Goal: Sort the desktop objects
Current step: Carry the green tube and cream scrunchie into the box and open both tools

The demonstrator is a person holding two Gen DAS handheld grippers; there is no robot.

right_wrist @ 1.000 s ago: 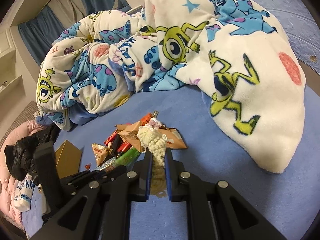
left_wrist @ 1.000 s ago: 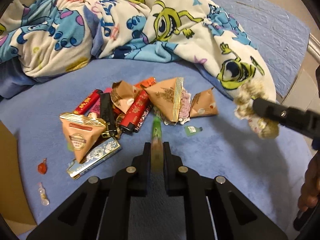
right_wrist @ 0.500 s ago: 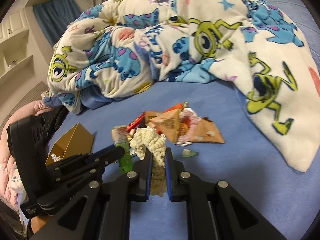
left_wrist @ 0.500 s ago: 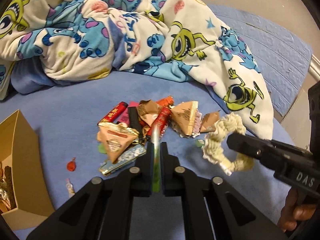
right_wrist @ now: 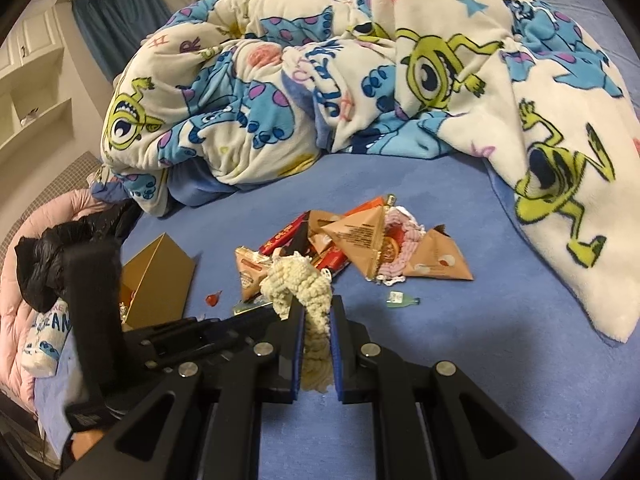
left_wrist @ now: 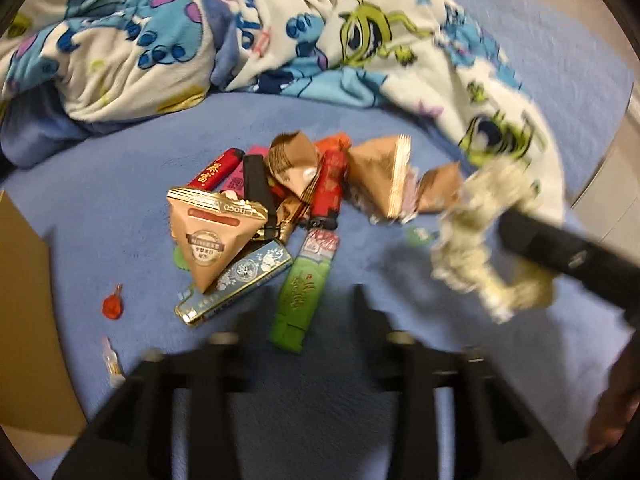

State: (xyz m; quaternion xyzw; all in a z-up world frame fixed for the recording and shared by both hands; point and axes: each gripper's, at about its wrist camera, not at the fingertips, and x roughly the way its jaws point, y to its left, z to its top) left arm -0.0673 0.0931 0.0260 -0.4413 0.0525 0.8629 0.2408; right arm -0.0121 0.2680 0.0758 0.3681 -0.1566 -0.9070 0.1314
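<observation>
A pile of small objects lies on the blue bed: red lighters (left_wrist: pixel 330 184), tan triangular packets (left_wrist: pixel 212 236), a silver-blue flat tin (left_wrist: pixel 236 280). A green lighter (left_wrist: pixel 302 292) lies on the bed just ahead of my left gripper (left_wrist: pixel 300 300), which is open and empty. My right gripper (right_wrist: pixel 316 312) is shut on a cream knitted scrunchie (right_wrist: pixel 300 280) and holds it above the bed; it also shows blurred in the left wrist view (left_wrist: pixel 488 240).
A brown cardboard box (right_wrist: pixel 158 276) stands at the left, also at the left edge of the left wrist view (left_wrist: pixel 24 320). A cartoon-print blanket (right_wrist: pixel 360 80) is heaped behind and to the right. A red charm (left_wrist: pixel 112 306) and a tiny green bottle (right_wrist: pixel 402 300) lie loose.
My left gripper has opened and let go of the green lighter, which now lies on the bed by the pile. My right gripper still holds the scrunchie.
</observation>
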